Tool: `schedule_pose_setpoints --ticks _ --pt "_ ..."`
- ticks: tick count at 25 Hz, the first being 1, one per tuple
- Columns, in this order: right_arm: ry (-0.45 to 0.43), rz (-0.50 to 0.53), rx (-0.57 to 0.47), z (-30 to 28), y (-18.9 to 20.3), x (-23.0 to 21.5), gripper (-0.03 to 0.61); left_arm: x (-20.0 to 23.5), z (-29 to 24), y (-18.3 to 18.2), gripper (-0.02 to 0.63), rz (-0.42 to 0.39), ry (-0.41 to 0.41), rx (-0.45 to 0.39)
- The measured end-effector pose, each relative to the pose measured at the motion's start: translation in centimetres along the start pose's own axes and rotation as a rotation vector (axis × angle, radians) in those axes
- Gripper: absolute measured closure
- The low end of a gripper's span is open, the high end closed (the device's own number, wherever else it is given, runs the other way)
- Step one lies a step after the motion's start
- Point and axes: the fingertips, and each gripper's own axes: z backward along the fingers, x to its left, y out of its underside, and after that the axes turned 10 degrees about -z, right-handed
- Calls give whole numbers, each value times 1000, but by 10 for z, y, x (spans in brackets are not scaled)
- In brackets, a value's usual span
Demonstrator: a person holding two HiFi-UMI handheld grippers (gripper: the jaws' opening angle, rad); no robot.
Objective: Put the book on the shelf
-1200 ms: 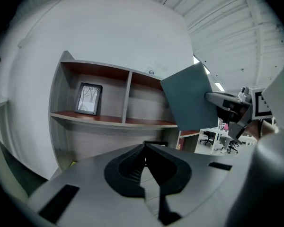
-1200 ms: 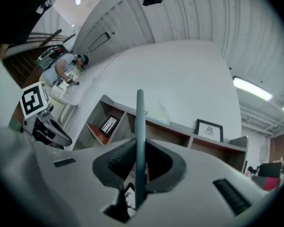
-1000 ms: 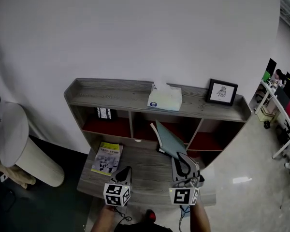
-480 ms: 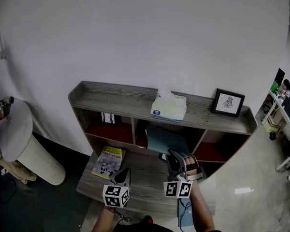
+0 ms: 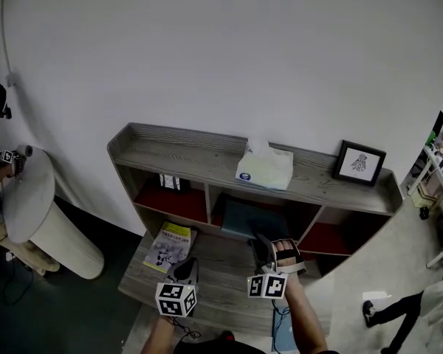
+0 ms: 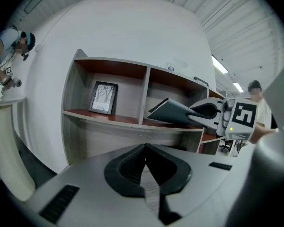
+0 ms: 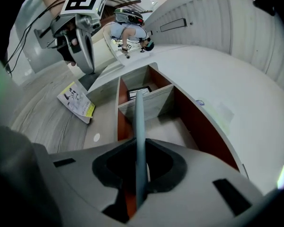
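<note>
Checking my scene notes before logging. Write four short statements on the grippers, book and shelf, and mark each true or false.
1. The right gripper holds the book. True.
2. The left gripper holds the booklet. False: its jaws are shut on nothing, and the booklet lies on the desk.
3. The tissue box stands inside the shelf. False: it sits on the shelf's top board.
4. The book is at the shelf's middle opening. True.
</note>
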Motion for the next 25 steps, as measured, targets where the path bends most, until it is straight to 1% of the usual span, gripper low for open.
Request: schedule_pose_setpoints --ticks 6,9,13,17,23,25 --pt "-72 33 32 -14 10 13 506 9 -2 2 607 12 -18 11" --pt "-81 40 41 -20 14 15 506 14 -4 3 607 26 -28 12" --pt "-83 52 24 -33 23 24 506 13 -8 2 607 32 -30 13" --pt "-107 56 63 -36 22 19 505 10 -12 3 607 30 -25 14" --pt "-133 68 52 -39 28 30 499 12 -14 5 607 35 -29 24" --pt "-165 62 64 -40 31 36 488 11 -14 5 607 35 -27 26"
